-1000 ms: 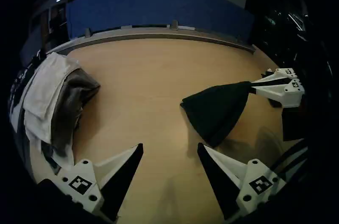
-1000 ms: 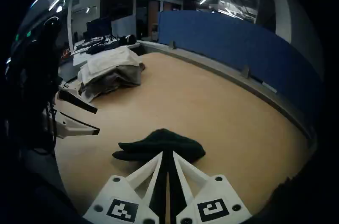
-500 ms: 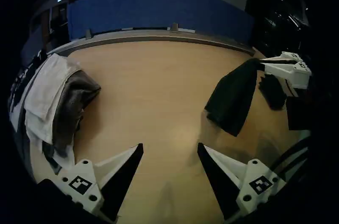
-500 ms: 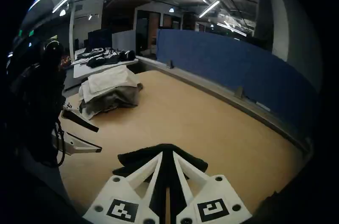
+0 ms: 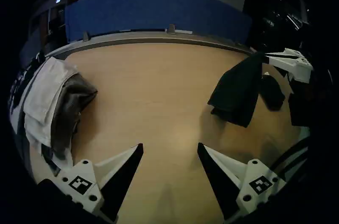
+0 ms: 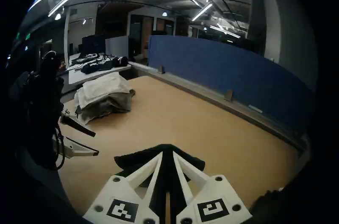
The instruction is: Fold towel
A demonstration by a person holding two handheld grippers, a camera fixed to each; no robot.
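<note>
**Right gripper** (image 6: 168,149): fingers pressed together, pinching one edge of the dark towel (image 5: 237,92). The towel hangs in loose folds over the right side of the counter (image 5: 148,84); whether its lower hem touches the wood cannot be told.

**Left gripper** (image 5: 169,145): fingers spread, holding nothing, low over bare counter and well apart from the towel.

**Far left:** a pile of light and brown cloths (image 5: 46,96).

**Step in hand, as judged:** raising and opening out the towel before folding. The next move likely calls for the left gripper to take a second corner.
</note>
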